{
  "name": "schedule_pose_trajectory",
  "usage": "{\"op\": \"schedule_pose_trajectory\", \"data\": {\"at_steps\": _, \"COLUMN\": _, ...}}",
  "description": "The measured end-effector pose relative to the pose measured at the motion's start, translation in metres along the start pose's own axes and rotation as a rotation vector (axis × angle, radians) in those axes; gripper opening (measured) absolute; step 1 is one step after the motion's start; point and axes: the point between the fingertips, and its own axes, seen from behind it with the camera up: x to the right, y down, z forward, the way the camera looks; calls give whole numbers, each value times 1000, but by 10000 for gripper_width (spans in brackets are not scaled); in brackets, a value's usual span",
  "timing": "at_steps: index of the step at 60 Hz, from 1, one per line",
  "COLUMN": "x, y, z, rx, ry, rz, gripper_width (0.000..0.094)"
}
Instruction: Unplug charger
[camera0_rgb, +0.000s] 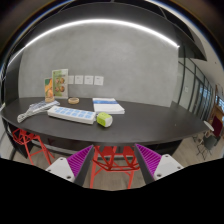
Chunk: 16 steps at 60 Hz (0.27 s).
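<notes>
One tool, its two purple pads spread wide with nothing between them. One dark bench, far beyond the fingers. On it: one white power strip; one yellow-green charger at the strip's right end, touching it; one stack of papers; one upright printed card. Two red stools below the near bench edge. Open bench surface right of the charger.

My tongs hang before the surface. The power strip lies on it, the charger at its right end, a booklet behind the strip, stools below.
</notes>
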Motion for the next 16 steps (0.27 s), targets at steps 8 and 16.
{"op": "schedule_pose_trajectory", "data": {"at_steps": 8, "x": 17, "y": 2, "z": -4, "rx": 5, "ry": -54, "rz": 43, "gripper_width": 844}}
{"op": "schedule_pose_trajectory", "data": {"at_steps": 16, "x": 31, "y": -12, "z": -4, "rx": 56, "ry": -47, "rz": 25, "gripper_width": 837}}
